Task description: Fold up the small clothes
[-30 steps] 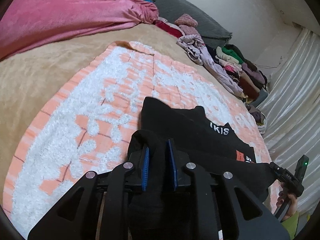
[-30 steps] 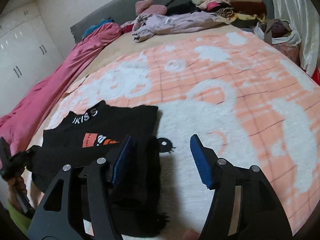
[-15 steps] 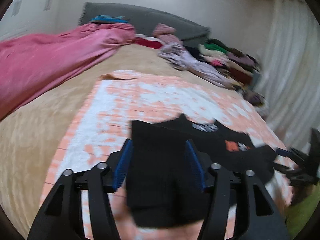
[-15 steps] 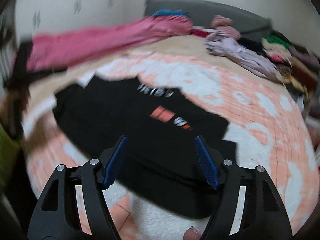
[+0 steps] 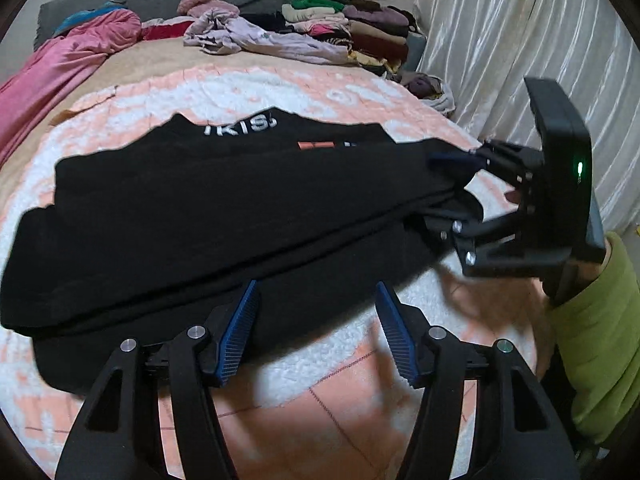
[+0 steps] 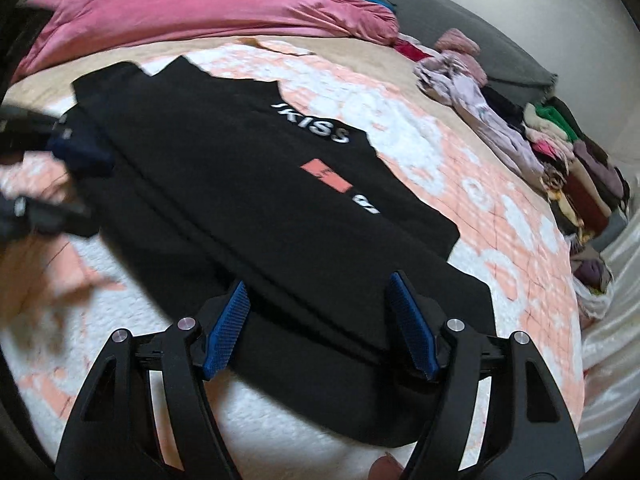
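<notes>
Left wrist view. Your left gripper (image 5: pixel 318 330) hangs over the near hem of the black shirt (image 5: pixel 224 216), jaws apart and nothing pinched; the cloth runs under and between the blue pads without pressing on them. The shirt lies folded lengthwise on the peach-and-white blanket (image 5: pixel 360 392), with its white lettering on the far edge. Your right gripper (image 5: pixel 452 192) comes in from the right at the shirt's end; whether its pads touch cloth cannot be told from here. Risk: the top flap sits as a loose ridge, so a low sweep with open jaws could drag it off its crease. A second ago this gripper was clamped on a bunch of black cloth. It has let go, the jaws have stopped widening, and the shirt is spread wider in view.

Right wrist view. Your right gripper (image 6: pixel 320 320) stands open above the shirt's (image 6: pixel 248 184) near edge, with fabric between the pads but not gripped. The left gripper (image 6: pixel 60 184) is a blur at the left end, its state unreadable here. The clothes pile (image 6: pixel 568 160) sits well apart at the far right. Risk: clamping only the top layer would lift it and undo the fold; a bite short of the edge would bunch the cloth. A second ago only the left pad touched the shirt; now the shirt lies lengthwise ahead, and the jaws stand slightly wider.
</notes>
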The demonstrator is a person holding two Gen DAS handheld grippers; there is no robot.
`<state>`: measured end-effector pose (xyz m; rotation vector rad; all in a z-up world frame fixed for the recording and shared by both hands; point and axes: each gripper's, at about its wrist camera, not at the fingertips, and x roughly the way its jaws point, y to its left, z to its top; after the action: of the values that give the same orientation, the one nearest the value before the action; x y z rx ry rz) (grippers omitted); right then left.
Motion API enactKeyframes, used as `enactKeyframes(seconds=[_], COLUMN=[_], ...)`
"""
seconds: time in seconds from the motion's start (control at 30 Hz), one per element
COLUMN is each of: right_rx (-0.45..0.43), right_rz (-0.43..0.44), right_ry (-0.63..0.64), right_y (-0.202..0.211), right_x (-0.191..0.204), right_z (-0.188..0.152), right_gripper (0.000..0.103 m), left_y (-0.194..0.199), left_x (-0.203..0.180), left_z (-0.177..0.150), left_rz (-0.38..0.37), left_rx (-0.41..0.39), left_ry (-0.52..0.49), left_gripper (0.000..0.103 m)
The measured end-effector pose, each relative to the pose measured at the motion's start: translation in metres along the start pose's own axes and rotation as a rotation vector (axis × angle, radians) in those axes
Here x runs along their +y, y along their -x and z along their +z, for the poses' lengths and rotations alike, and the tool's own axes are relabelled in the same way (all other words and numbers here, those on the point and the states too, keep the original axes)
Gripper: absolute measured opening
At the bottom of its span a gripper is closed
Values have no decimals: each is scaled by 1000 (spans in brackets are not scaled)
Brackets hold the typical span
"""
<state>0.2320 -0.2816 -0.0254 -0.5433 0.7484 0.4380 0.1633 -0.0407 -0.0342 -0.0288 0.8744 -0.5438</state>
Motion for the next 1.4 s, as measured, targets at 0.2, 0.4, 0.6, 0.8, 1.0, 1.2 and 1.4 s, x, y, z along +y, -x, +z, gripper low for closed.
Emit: enactKeyframes(seconds=[0.2,0.4,0.6,0.8,1.0,1.2,1.4], right_rx=[-35,-51,-38,-48,-39,-51,-57], right_rz=[5,18,63,65,65,54,28], right_ry=[-81,-162,-222,-273,-352,-393,-413], right_y=[0,-4,-15,-25,-38,-37,-40], right_x=[-15,-30,-41,-50,-68,-83,-94], right_z=[5,14,22,32,33,34,37], right_gripper=[62,62,22,14,25,35,44], left_y=[-5,5,7,7,-12,-16,-14], left_x=[7,-4,-13,-22,-11,19,36], left_z=[1,6,5,7,17,33,50], left_rz=[16,-3,-67,-152,-109,-39,49], left_rx=[-20,-61,-42,-43,-10,-27,-59], left_ry=[-4,-32,-56,-89,-76,-34,-65], left_gripper=[58,58,58,59,60,60,60])
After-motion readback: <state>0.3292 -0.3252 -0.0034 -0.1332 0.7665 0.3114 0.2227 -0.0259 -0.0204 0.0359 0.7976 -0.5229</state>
